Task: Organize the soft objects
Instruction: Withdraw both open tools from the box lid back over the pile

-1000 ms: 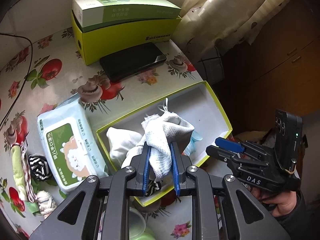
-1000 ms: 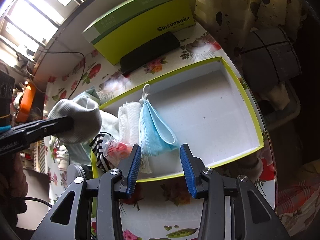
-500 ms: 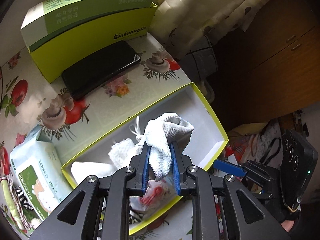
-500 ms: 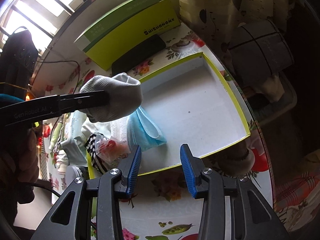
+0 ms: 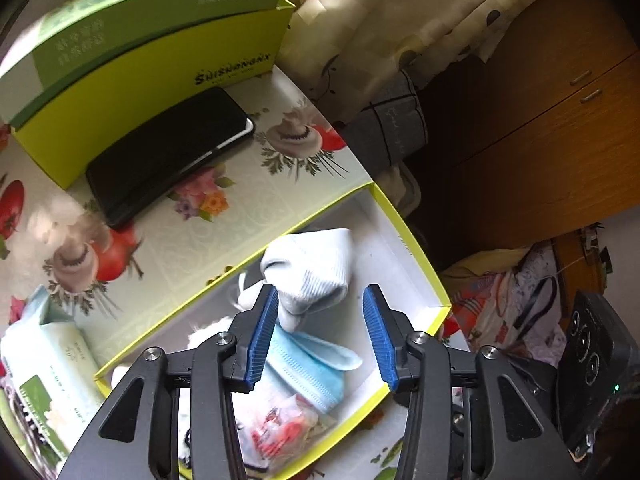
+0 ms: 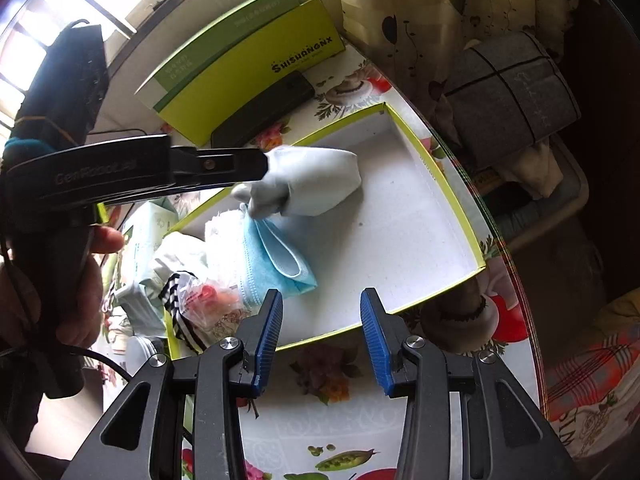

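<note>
Between the spread blue pads of the left tongs [image 5: 320,332], a white sock [image 5: 310,276] lies loose in the yellow-rimmed box [image 5: 420,256], touching only the left pad, its lower end draped over a blue face mask [image 5: 308,372]. Ahead of the right tongs [image 6: 320,340], likewise wide apart and holding nothing, sits the same box on the flowered surface [image 6: 332,408].

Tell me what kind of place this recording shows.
Likely a lived-in home room: a table with a fruit-print cover, a patterned curtain, a wooden cabinet, and clothes piled on the floor.
</note>
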`<action>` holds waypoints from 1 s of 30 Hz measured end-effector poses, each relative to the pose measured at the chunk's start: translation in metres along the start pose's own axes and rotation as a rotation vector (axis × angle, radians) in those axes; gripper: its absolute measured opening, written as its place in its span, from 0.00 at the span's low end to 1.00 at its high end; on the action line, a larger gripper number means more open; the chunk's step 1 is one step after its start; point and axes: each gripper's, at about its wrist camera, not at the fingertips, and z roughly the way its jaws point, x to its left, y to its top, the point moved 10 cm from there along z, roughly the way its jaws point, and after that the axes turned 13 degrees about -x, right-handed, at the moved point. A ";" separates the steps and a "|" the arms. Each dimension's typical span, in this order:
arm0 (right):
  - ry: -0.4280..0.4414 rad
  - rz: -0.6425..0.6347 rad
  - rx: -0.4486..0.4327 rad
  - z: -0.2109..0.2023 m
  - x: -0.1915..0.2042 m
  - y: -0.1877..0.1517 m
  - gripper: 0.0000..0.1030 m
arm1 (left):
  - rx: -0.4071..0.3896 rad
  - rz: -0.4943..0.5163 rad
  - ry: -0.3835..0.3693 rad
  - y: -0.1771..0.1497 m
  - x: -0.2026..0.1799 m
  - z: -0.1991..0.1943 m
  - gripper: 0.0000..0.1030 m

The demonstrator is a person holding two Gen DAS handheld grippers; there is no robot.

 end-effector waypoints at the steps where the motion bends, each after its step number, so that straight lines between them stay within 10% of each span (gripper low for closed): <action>1: 0.000 0.000 -0.001 0.001 0.001 0.001 0.38 | -0.009 0.002 0.003 0.001 0.002 -0.005 0.44; 30: 0.050 -0.212 0.013 -0.030 0.111 -0.015 0.48 | -0.163 -0.012 0.167 -0.060 0.049 -0.144 0.44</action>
